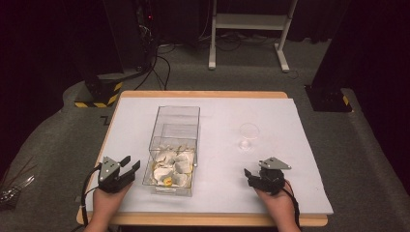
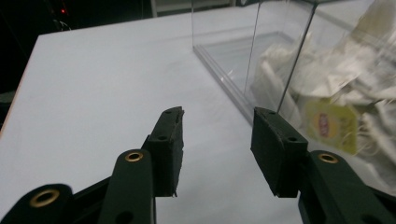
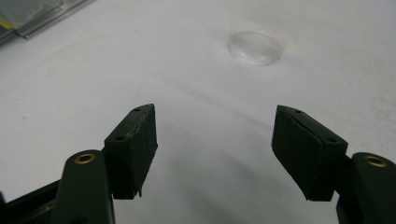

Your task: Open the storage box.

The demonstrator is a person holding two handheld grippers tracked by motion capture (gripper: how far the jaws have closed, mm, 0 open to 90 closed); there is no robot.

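The white worktop (image 1: 222,193) carries a clear box (image 1: 175,145), long axis running near to far, with tea bags (image 1: 171,166) piled at its near end. The left gripper (image 1: 129,166) is parked just left of that pile, jaws half open and empty. The right gripper (image 1: 250,175) is well apart, jaws wide, aimed at a small clear cup (image 1: 249,135).

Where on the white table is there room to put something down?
Plenty of bare table lies left of the clear box, and more between the box and the clear cup. The far strip behind them and the right edge past the cup are free too. It gets crowded inside the box's near end, among the tea bags.
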